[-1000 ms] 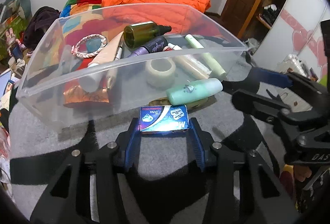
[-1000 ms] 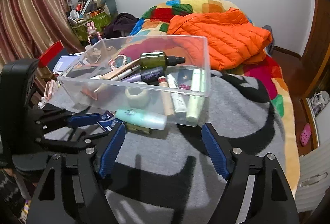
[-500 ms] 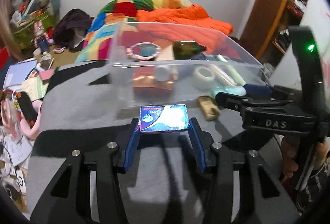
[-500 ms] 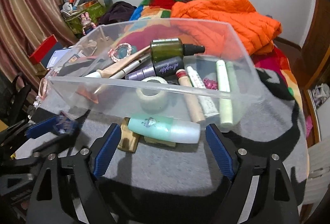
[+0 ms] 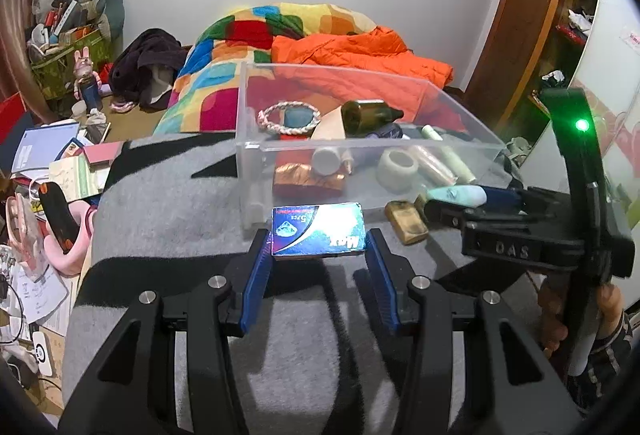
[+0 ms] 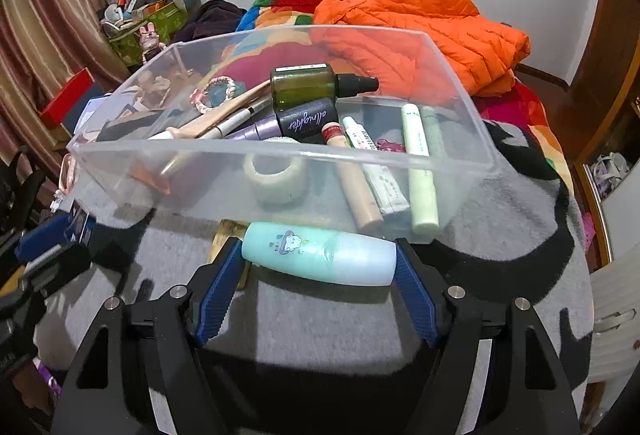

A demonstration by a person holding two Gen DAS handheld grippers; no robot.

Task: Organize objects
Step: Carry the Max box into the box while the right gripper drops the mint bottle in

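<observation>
A clear plastic bin sits on a grey blanket and holds a green bottle, tubes and a tape roll. My left gripper is shut on a small blue box, held above the blanket in front of the bin. My right gripper has closed its jaws on the two ends of a mint green bottle lying just in front of the bin. The right gripper also shows in the left wrist view.
A brown flat object lies on the blanket by the mint bottle. Behind the bin lie a colourful quilt and an orange jacket. Clutter covers the floor at left. A wooden door stands at right.
My left gripper has pulled back and swung left with the blue box. My right gripper has moved up to the mint bottle and closed its jaws onto its ends.
</observation>
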